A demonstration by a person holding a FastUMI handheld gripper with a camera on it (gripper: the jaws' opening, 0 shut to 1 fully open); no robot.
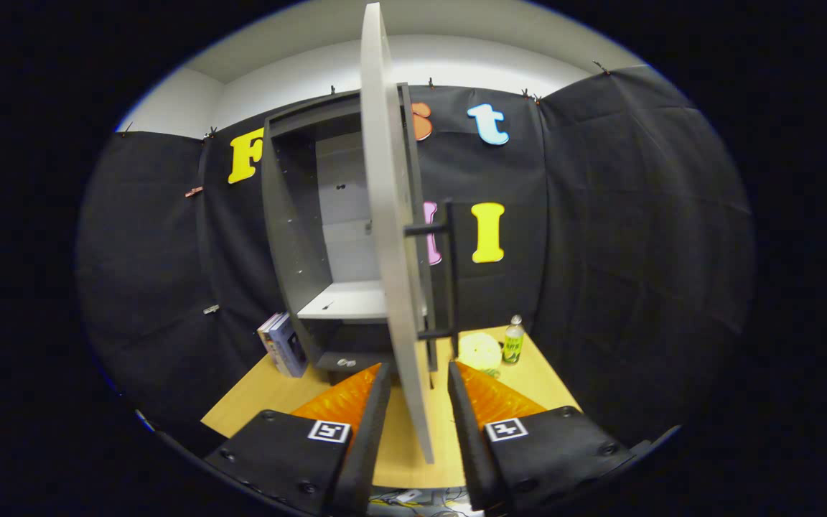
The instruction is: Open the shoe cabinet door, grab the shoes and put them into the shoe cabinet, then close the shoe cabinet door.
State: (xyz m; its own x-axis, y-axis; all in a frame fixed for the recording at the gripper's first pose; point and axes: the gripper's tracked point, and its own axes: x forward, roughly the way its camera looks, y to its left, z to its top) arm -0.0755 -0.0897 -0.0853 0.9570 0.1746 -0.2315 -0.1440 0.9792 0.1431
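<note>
Standing edge-on between spread claw (pixel 417 373) fingers: cabinet door (pixel 392 237).

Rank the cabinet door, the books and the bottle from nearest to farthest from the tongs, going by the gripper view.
1. Cabinet door: its edge stands between the open tongs.
2. Bottle: ahead on the tabletop, past the right finger.
3. Books: ahead past the left finger, leaning by the cabinet's side.
Bottle and books are too close to call.

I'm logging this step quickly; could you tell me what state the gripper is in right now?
Gripper: open, holding nothing; its fingers straddle the edge of the open cabinet door without pressing on it.
</note>
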